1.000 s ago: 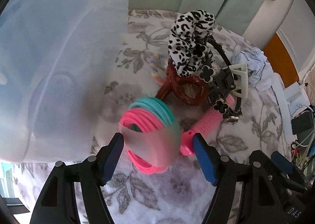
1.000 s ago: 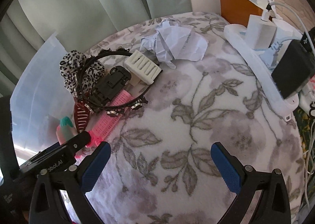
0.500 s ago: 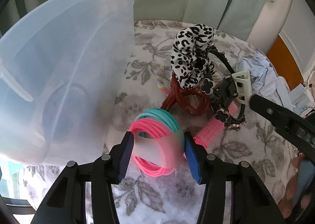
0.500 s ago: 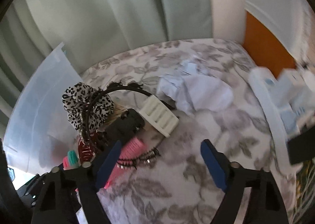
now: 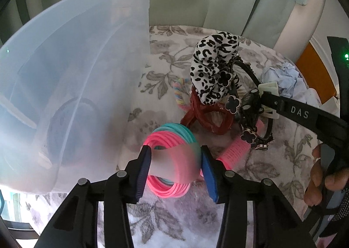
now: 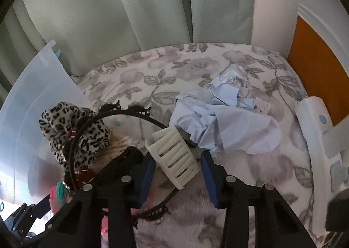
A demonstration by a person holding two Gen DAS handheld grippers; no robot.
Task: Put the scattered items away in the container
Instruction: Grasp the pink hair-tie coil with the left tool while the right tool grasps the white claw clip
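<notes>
While the left gripper (image 5: pixel 175 167) pinches the bundle of pink and teal hair ties (image 5: pixel 172 156) between its blue pads, the translucent container (image 5: pixel 72 86) stands at the far left, just beside the load on the floral bedcover (image 6: pixel 272 174). Judged risk: the ties form a loose stack, so outer rings may slip from the pads during transfer over the container wall, which rises above the grip. To the right lies a tangled pile: a red claw clip (image 5: pixel 207 117), a leopard-print scrunchie (image 5: pixel 212 67), a black headband (image 6: pixel 122 115) with clover charms, and a pink roller (image 5: pixel 234 153). The right gripper (image 6: pixel 177 171) straddles the white claw clip (image 6: pixel 172 156), jaws spread with a visible gap on each side, no firm contact evident. Judged risk: the headband passes under that clip, so lifting may drag it along. Crumpled pale-blue paper (image 6: pixel 226 121) touches the clip's far end. A white power strip (image 6: pixel 316 130) lies along the right edge.
</notes>
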